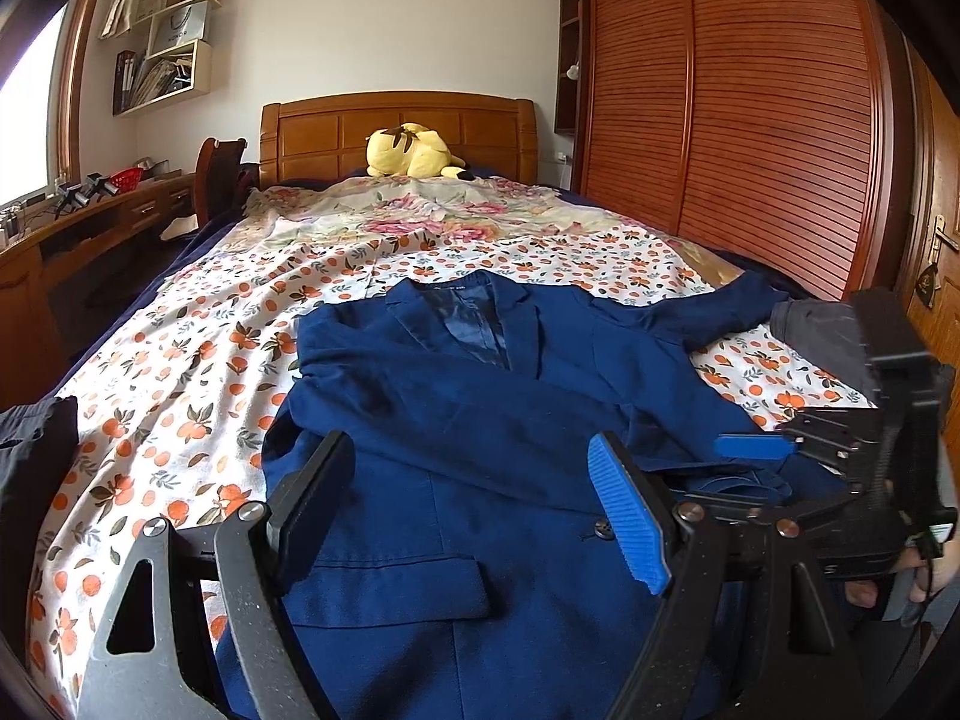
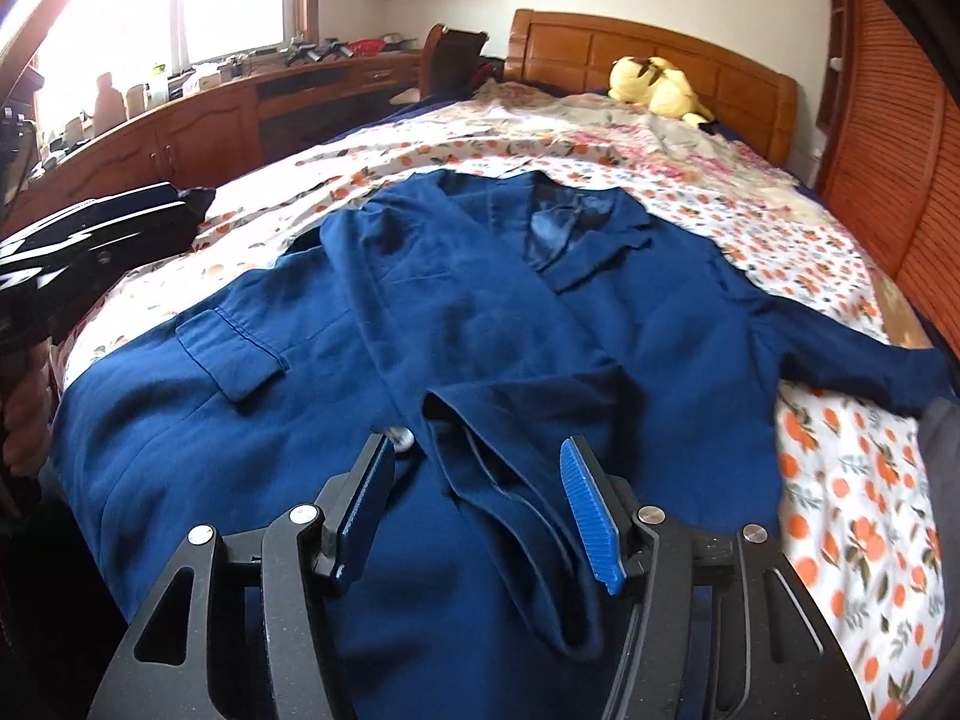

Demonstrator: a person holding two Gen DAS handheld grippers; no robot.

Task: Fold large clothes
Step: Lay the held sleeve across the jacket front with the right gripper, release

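A navy blue jacket (image 1: 480, 396) lies face up on the flowered bedsheet (image 1: 180, 372), collar toward the headboard. One sleeve (image 2: 492, 420) is folded across the jacket's front (image 2: 420, 276). The other sleeve (image 2: 852, 354) stretches out to the right. My left gripper (image 1: 474, 486) hovers open over the lower front near a button (image 1: 602, 527), with nothing between its fingers. My right gripper (image 2: 477, 498) is open. The folded sleeve's cuff lies loose between its blue pads (image 2: 591, 516). Each gripper also shows in the other's view: the right gripper (image 1: 840, 450) and the left gripper (image 2: 90, 228).
A yellow plush toy (image 1: 414, 150) rests by the wooden headboard (image 1: 336, 132). A slatted wardrobe (image 1: 750, 120) runs along the bed's right side and a desk (image 2: 210, 114) along its left. Dark clothing (image 1: 36, 450) lies at the left edge and a grey garment (image 1: 822, 330) at the right.
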